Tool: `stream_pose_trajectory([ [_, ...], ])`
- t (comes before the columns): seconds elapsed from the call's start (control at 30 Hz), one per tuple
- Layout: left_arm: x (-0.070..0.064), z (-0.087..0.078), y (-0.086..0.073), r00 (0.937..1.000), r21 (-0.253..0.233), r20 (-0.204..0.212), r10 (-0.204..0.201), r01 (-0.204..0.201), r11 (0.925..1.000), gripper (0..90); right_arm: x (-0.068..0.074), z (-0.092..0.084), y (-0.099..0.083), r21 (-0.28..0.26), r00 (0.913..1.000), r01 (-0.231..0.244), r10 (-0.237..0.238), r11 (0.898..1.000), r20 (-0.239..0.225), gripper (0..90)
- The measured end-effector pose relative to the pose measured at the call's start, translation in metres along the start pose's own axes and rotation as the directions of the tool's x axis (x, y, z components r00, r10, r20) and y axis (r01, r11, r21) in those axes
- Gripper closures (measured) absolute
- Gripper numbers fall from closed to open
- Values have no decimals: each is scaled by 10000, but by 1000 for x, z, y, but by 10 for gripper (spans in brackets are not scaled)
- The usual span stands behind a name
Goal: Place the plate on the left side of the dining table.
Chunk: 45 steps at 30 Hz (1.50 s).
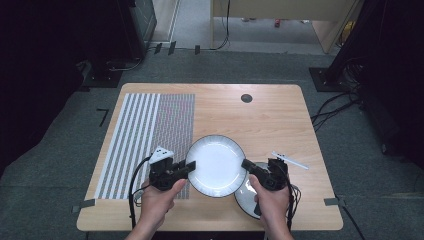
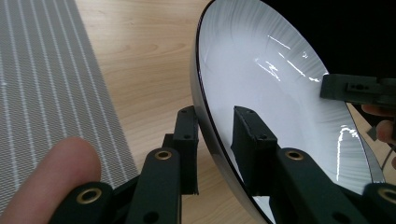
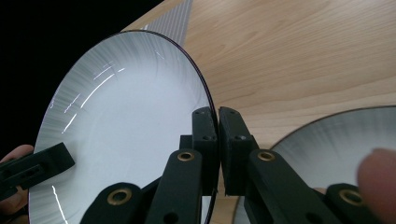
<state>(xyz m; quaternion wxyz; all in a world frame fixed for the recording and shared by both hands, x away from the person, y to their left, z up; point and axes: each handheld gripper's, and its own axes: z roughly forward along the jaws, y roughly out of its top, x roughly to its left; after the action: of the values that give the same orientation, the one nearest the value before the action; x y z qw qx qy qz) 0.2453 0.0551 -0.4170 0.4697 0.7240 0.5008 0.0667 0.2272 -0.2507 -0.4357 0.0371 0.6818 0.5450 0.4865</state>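
Note:
A white plate (image 1: 216,162) with a dark rim is held up over the table between both grippers. My left gripper (image 1: 190,166) is on its left rim. In the left gripper view the jaws (image 2: 215,116) straddle the plate (image 2: 280,93), one outside and one inside the bowl. My right gripper (image 1: 246,164) pinches the right rim. In the right gripper view it (image 3: 217,112) is clamped tight on the thin edge of the plate (image 3: 126,121). A second, similar plate (image 1: 245,197) lies flat on the table under my right hand, partly covered by the held plate.
A grey striped placemat (image 1: 145,135) covers the left part of the wooden table (image 1: 270,120), and its edge lies just under my left gripper. A black round grommet (image 1: 246,98) sits near the far edge. The second plate (image 3: 336,135) lies close below my right gripper.

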Motion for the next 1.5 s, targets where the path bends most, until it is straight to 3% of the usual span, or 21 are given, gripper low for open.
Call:
stream_pose_trajectory([
  [0.17,12,-11,3,9998,-194,-92,-154,152,9997,721,17,13,-1,39,9999,119,-119,9999,-110,864],
  [0.47,49,-42,6,9969,-589,-343,-714,693,9959,730,54,40,-6,228,9990,260,-252,9994,-359,865],
  [0.8,81,-69,10,9926,-869,-649,-1029,971,9915,733,87,70,-14,490,9970,402,-368,9980,-688,867],
  [1.07,100,-80,12,9887,-935,-817,-1260,1183,9886,733,106,92,-18,597,9964,476,-432,9971,-729,867],
  [1.17,114,-83,16,9856,-990,-908,-1426,1335,9861,733,113,101,-19,635,9963,438,-390,9970,-760,867],
  [1.5,144,-73,17,9764,-725,-1217,-1784,1705,9827,737,124,134,-19,728,9968,603,-563,9955,-563,868],
])
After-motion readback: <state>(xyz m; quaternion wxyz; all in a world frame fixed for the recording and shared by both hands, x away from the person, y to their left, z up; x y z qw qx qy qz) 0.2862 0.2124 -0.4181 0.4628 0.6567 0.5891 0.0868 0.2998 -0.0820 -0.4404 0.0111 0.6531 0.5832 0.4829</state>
